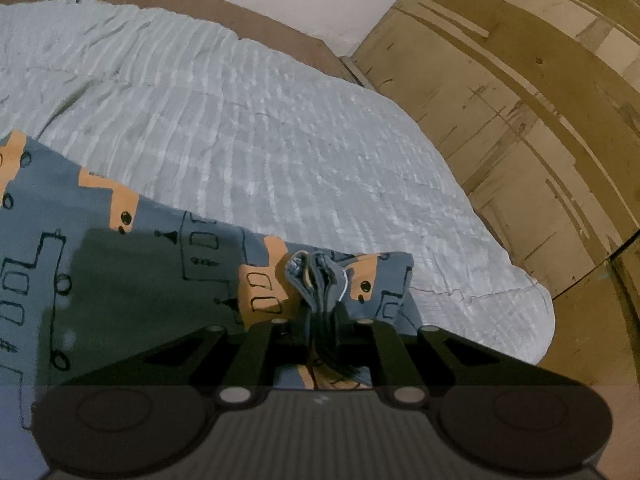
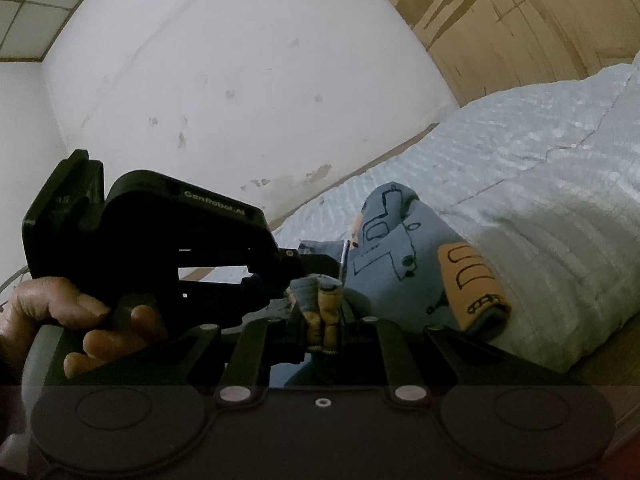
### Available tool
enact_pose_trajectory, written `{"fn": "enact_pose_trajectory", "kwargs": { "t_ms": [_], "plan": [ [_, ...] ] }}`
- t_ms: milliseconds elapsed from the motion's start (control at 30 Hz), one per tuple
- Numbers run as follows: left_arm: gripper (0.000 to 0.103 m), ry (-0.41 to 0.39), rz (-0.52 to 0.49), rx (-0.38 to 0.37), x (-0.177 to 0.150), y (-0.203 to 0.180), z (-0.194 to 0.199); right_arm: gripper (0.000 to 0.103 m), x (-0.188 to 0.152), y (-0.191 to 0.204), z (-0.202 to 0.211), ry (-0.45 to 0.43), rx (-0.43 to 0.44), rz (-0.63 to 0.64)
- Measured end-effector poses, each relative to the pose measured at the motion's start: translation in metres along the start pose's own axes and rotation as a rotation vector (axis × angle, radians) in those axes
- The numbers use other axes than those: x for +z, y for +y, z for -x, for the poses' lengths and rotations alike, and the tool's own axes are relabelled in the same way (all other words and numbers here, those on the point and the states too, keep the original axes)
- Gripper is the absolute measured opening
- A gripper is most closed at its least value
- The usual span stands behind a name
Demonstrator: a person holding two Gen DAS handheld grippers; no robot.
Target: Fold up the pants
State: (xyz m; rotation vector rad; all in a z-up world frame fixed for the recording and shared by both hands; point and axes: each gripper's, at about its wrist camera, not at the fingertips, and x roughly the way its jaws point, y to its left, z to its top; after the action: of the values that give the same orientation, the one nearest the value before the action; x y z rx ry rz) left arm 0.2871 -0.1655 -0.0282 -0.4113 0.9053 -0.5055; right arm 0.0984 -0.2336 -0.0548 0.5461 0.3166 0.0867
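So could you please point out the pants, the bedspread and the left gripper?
pants [image 1: 168,264]: left wrist view, flat printed cloth.
bedspread [image 1: 260,128]: left wrist view, bare middle.
left gripper [image 2: 316,258]: right wrist view, between fingertips.

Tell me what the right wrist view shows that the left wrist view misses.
Only the right wrist view shows the left gripper from outside, with the person's left hand on its handle, and the ceiling tiles. Only the left wrist view shows the broad flat spread of the pants. Both show the white quilt, the wooden panelling, and bunched pants fabric clamped in closed jaws.
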Motion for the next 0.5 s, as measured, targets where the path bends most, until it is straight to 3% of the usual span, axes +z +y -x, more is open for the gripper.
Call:
{"fn": "enact_pose_trajectory", "kwargs": {
  "t_ms": [300, 500],
  "plan": [
    [0.009, -0.043, -0.069, -0.032, 0.017, -0.021, 0.032, 0.016, 0.007, 0.034, 0.015, -0.076, -0.051, 0.186],
    [0.009, -0.067, -0.104, -0.013, 0.029, -0.026, 0.058, 0.016, 0.016, 0.054, 0.023, -0.084, -0.056, 0.265]
  ]
}}
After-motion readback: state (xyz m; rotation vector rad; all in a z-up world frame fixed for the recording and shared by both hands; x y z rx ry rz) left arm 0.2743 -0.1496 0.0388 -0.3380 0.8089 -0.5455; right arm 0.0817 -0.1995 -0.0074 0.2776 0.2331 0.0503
